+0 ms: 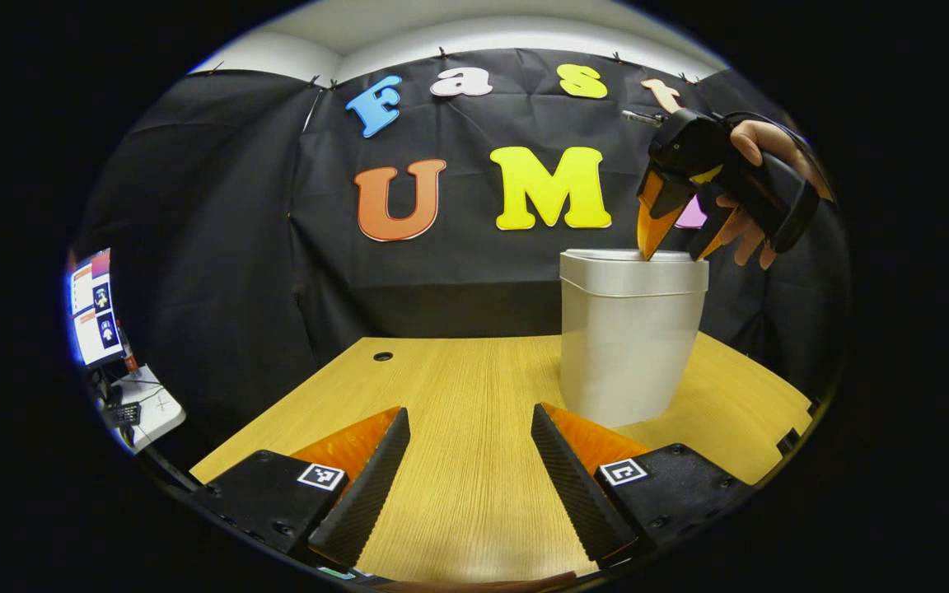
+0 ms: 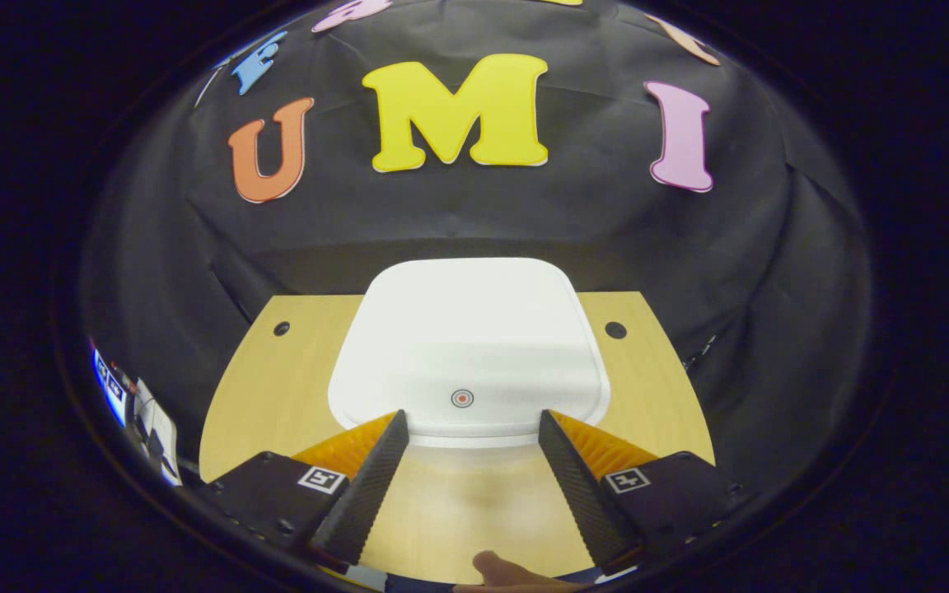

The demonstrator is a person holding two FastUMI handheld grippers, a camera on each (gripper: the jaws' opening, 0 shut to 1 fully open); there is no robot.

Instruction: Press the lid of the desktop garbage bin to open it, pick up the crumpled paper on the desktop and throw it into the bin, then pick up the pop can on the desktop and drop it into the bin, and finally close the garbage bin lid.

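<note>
Right hand-held gripper [image 1: 674,247] seemingly at lid [image 2: 466,346] edge.

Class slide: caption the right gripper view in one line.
Open right gripper poised above the closed white lid of the bin on the wooden desk.

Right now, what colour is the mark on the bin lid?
Red ring mark on the white lid; clearest in the right gripper view.

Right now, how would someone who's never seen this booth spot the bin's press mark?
Start at the wooden table in front of the black cloth wall; on it stands a white bin with its lid shut. On the lid's near edge, just beyond the open right gripper, sits a small red ringed dot, the one mark on the otherwise plain white lid.
</note>
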